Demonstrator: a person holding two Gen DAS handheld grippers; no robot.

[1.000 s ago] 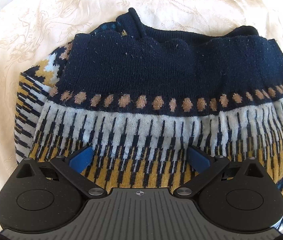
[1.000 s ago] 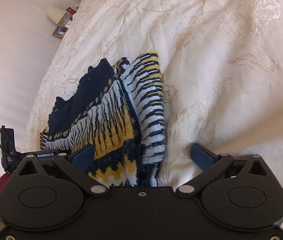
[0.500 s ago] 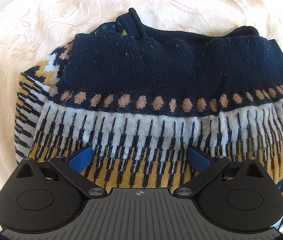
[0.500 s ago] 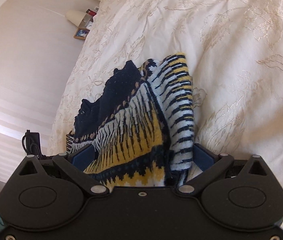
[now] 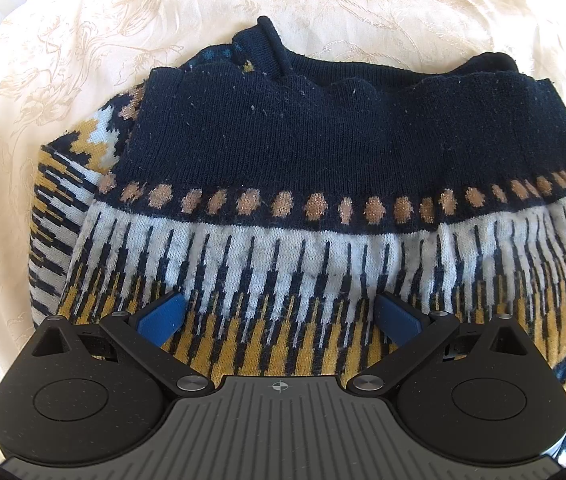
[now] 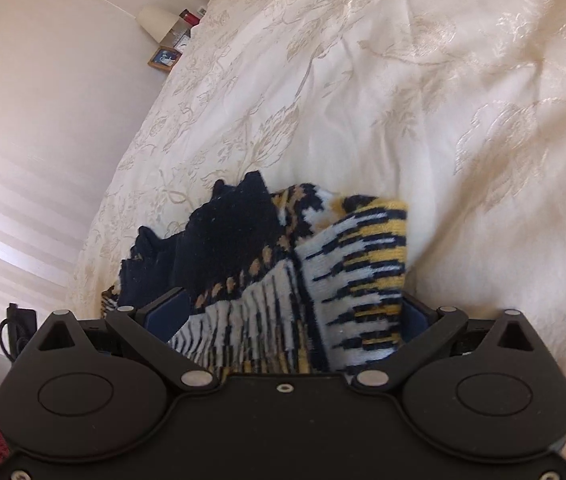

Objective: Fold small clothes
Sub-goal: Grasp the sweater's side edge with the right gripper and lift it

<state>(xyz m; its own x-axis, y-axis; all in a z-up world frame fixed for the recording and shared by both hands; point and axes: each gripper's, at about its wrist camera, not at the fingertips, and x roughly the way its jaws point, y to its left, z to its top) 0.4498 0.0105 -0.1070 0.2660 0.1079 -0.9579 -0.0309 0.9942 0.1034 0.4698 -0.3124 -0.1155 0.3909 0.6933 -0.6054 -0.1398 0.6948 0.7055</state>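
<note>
The knitted sweater (image 5: 283,184) lies on the cream embroidered bedspread (image 5: 63,60), already doubled over itself into a thick bundle. In the left wrist view it stretches crosswise in front of the left gripper (image 5: 281,318), so its long axis runs side to side across that claw, with the plain navy band at the far edge and the yellow and white pattern nearest the fingers. The left gripper's blue fingers are spread wide and sit on or just over the patterned knit; they pinch nothing.

The right gripper (image 6: 295,320) meets the bundle end-on. Seen from there, the sweater (image 6: 267,264) runs away from the claw along the line of its fingers, and its near end fills the gap between them. The jaws are wide apart with the thick folds standing between them; the right finger is mostly hidden behind the knit, so whether they press the cloth cannot be told for certain.

The right gripper looks the better placed for the next fold: it has the short end in its mouth and could carry it along the long axis toward the far end, while the left, lying across the middle, could pin the cloth down.
</note>
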